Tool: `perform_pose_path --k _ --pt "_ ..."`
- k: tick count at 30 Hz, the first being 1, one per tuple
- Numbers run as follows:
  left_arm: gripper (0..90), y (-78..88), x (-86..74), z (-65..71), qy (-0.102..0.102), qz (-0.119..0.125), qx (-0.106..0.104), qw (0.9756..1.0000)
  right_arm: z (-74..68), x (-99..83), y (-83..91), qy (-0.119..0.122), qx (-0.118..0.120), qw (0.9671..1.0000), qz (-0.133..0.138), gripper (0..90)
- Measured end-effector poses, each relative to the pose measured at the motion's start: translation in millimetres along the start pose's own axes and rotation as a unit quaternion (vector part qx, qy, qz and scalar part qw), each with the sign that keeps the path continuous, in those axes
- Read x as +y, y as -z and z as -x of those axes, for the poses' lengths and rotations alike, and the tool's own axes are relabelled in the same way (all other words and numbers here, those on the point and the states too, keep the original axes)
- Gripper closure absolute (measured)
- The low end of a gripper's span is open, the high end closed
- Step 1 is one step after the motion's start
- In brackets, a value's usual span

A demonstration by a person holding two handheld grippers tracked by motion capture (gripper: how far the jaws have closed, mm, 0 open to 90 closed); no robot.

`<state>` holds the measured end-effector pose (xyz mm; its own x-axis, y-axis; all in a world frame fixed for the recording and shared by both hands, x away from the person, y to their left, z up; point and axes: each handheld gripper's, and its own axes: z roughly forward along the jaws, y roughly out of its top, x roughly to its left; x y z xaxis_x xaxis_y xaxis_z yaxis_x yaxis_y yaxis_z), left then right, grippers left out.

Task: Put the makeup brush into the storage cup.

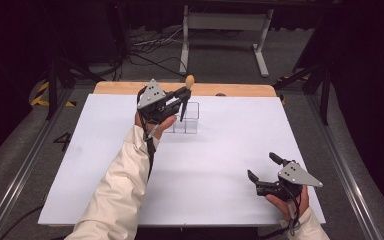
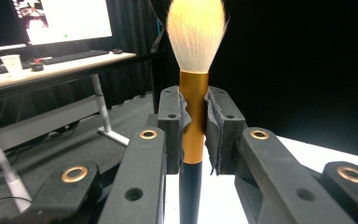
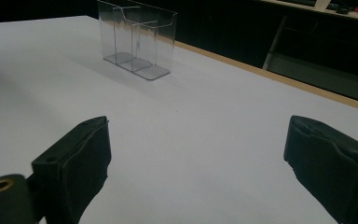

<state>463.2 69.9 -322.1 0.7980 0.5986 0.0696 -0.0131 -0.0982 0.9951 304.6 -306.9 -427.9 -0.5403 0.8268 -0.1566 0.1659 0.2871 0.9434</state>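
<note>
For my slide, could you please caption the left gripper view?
Left claw shut on a makeup brush, bristles up.

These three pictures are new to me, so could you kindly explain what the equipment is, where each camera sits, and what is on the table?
No robot here: a person holds a two-jawed tool in each hand. The high view looks down on the white table from above the person. The other two cameras ride on the tools and look along their black jaws.

The left tool is shut on a brush, gripping its gold collar, bristles up. In the high view it is held over a clear organiser with compartments, near the table's far edge.

The right tool is open and holds nothing; it is near the table's front right corner. Its camera sees the organiser farther off.
</note>
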Motion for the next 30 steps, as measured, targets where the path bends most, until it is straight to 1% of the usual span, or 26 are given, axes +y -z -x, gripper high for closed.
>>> perform_pose_path --k 2,4,5,7,9,11,13,18,23,26,29,30 --pt "77.4 -5.7 0.5 -2.2 0.001 0.004 0.001 1.0000 -0.2 0.1 0.0 0.001 0.001 1.0000 0.000 8.1" --pt "77.4 -11.6 0.5 -3.0 0.001 0.002 0.003 1.0000 0.2 -0.1 -0.1 0.000 0.001 1.0000 0.000 8.1" --pt "77.4 -15.0 0.0 -4.8 0.003 0.004 -0.002 1.0000 0.4 -0.2 0.1 0.000 0.001 1.0000 0.000 8.1" --pt "77.4 -21.9 -1.2 -6.3 0.001 0.003 0.007 1.0000 0.9 -0.1 0.2 0.000 0.001 1.0000 0.001 8.0" --pt "77.3 -25.0 -2.4 -7.7 0.005 0.005 0.004 1.0000 0.8 0.1 0.5 -0.002 0.002 1.0000 0.002 8.1" --pt "77.3 -33.6 -5.6 -10.0 0.007 0.000 0.009 0.9999 0.7 0.1 0.6 -0.001 0.002 1.0000 0.002 8.1" --pt "77.3 -40.5 -8.8 -11.7 0.010 0.001 0.005 0.9999 0.9 0.0 0.2 -0.003 0.004 1.0000 0.004 8.1" --pt "77.3 -55.6 -18.2 -12.6 0.015 -0.007 0.008 0.9998 1.2 -0.2 -0.1 -0.004 0.007 1.0000 0.005 8.1" --pt "77.3 -64.0 -26.9 -14.8 0.017 -0.021 0.008 0.9996 1.0 0.0 -0.2 -0.004 0.008 0.9999 0.006 8.2" --pt "77.3 -65.2 -29.4 -15.7 0.021 -0.023 0.011 0.9995 0.9 0.1 -0.2 -0.004 0.010 0.9999 0.004 8.2" --pt "77.3 -65.6 -31.9 -17.0 0.025 -0.024 0.011 0.9993 1.0 0.1 -0.2 -0.004 0.009 0.9999 0.004 8.2" --pt "77.3 -65.6 -32.5 -17.3 0.027 -0.028 0.008 0.9992 1.0 0.0 -0.3 -0.004 0.010 0.9999 0.004 8.3"
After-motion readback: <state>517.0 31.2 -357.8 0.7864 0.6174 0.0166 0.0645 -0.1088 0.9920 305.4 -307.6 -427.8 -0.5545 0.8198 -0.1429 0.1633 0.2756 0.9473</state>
